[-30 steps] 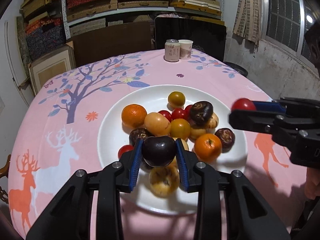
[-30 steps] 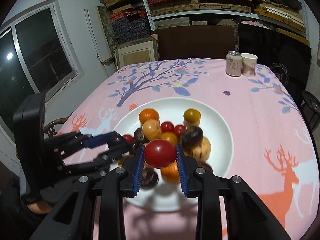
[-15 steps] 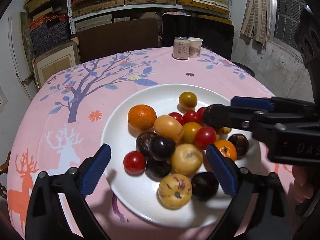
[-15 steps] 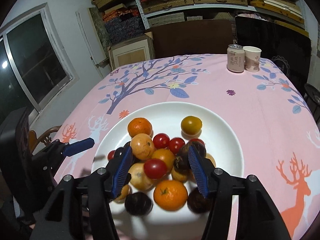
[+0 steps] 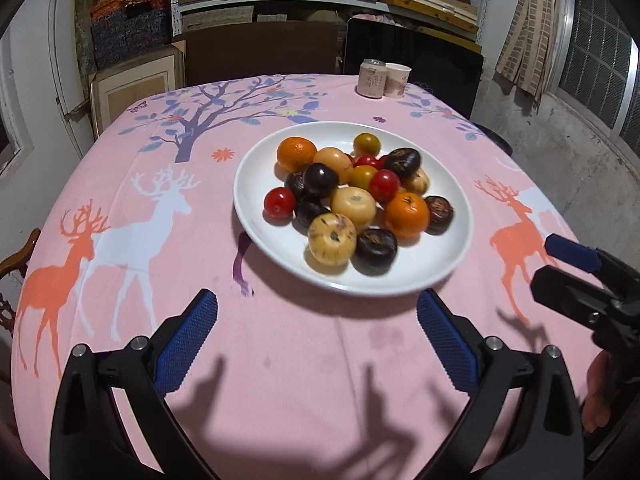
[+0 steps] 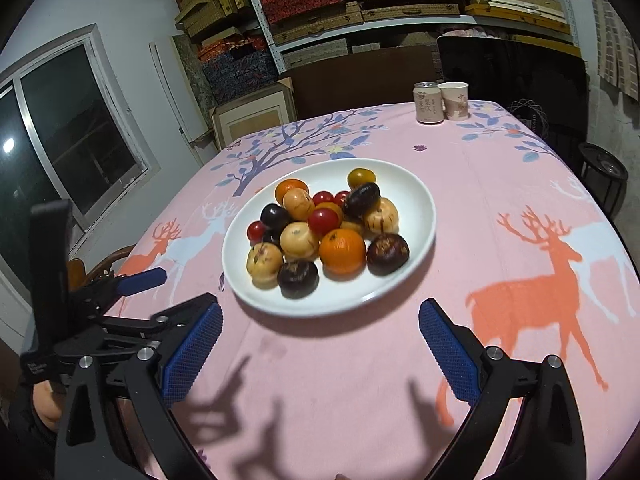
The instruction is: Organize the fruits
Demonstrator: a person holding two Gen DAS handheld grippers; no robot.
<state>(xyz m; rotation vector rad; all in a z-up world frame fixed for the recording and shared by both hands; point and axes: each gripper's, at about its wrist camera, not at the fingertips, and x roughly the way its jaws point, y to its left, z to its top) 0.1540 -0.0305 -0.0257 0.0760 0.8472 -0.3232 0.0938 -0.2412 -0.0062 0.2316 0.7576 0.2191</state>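
Observation:
A white plate (image 5: 440, 272) (image 6: 416, 200) sits mid-table, piled with several fruits: oranges, red tomatoes, dark plums and pale yellow fruits. A dark plum (image 5: 320, 178) (image 6: 274, 216) and a red tomato (image 5: 384, 185) (image 6: 323, 219) rest on top of the pile. My left gripper (image 5: 316, 304) hangs over the cloth just short of the plate's near rim, its jaws opening wide with nothing between them. My right gripper (image 6: 320, 308) is likewise back from the plate, jaws opening and empty. Each gripper shows at the edge of the other's view, the right gripper (image 5: 554, 264) and the left gripper (image 6: 168, 292).
A drink can (image 5: 373, 84) and a paper cup (image 5: 397, 80) stand at the table's far edge. The pink tablecloth (image 5: 120, 208) has deer and tree prints. A wooden chair (image 5: 16, 256) is at the left, and shelves of boxes (image 6: 360, 4) stand behind.
Both grippers let go of their fruits, the left the dark plum and the right the red tomato, which now lie on the pile. Both jaws spread wide and pulled back off the plate.

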